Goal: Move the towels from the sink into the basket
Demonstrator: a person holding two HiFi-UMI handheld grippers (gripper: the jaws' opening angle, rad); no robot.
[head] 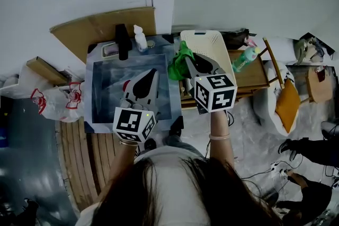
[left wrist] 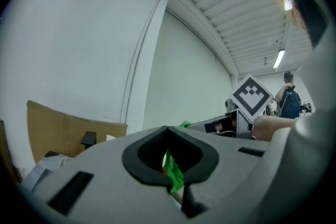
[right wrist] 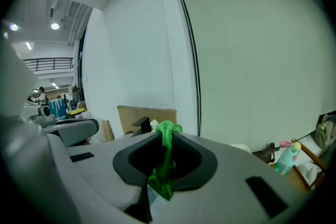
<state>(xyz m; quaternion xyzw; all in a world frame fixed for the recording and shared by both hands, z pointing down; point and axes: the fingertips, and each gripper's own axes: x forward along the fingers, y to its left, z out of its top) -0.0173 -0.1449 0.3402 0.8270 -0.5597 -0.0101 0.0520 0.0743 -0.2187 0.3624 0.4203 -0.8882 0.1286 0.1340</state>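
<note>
Dark hair (head: 175, 193) is filling the foreground; beyond it the right gripper (head: 188, 60) is pinching a green towel (head: 178, 66) tight, holding it with the white basket (head: 209, 35) just ahead of its tips, not yet inside. Meanwhile the left gripper (head: 153, 73) is hovering above the sink (head: 105, 90), jaws drawn together on nothing evident. Dropping this towel is remaining; whether more are lying below is unclear.

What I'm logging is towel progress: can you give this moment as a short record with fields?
right gripper: shut on the green towel
green towel: in the air between sink and basket
left gripper: over the sink; green shows between its jaws, held or only seen through, unclear
basket: white, right of the sink
</note>
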